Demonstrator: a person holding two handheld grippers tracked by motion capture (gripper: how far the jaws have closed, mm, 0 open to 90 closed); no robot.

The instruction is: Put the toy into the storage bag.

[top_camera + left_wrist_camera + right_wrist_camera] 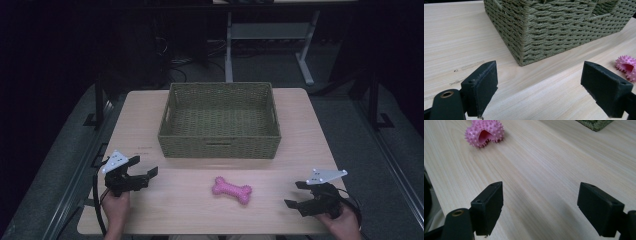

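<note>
Jaws of both grippers gape wide, empty.

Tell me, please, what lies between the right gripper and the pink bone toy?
Nothing: in the high view, only bare table runs from the right gripper to the toy.

pink bone toy cut off at right edge, basket corner clipped at top

We saw a spiky pink bone toy, an olive-green woven basket, a pale wood-grain desk, and black tongs.
</note>
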